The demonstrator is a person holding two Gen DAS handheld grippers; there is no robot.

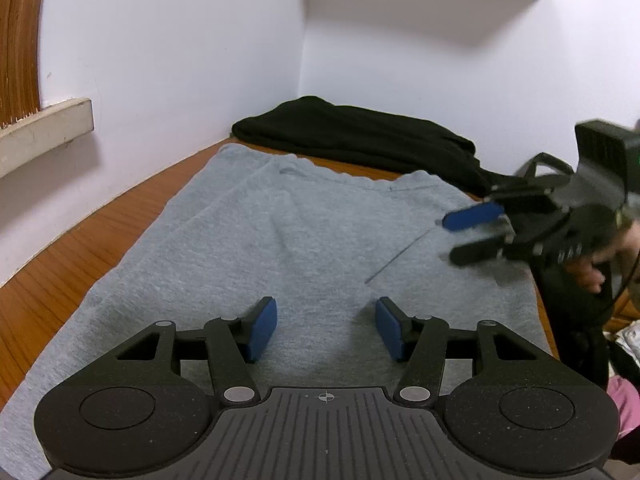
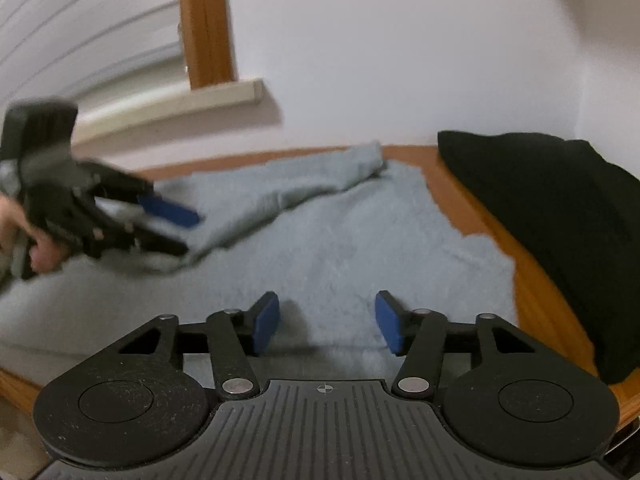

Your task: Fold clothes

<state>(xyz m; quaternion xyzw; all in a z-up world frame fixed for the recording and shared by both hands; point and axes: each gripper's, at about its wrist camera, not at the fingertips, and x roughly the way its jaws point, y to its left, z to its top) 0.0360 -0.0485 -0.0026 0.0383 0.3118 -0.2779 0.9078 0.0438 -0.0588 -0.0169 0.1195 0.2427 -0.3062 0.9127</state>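
Note:
A grey sweatshirt [image 1: 256, 248] lies spread flat on the wooden table [image 1: 72, 248]. In the right wrist view the grey sweatshirt [image 2: 344, 240] has one sleeve folded across its far part. My left gripper [image 1: 326, 326] is open and empty, low over the garment's near part; it also shows in the right wrist view [image 2: 186, 230], blurred, at the left. My right gripper [image 2: 327, 320] is open and empty over the garment's right part; it shows in the left wrist view [image 1: 460, 238], blurred, at the right edge.
A black garment [image 1: 360, 136] lies folded at the table's far end by the wall corner, and shows in the right wrist view [image 2: 560, 216] at the right. White walls [image 1: 180, 60] close the far and left sides. A window sill [image 2: 180, 100] juts out on the left.

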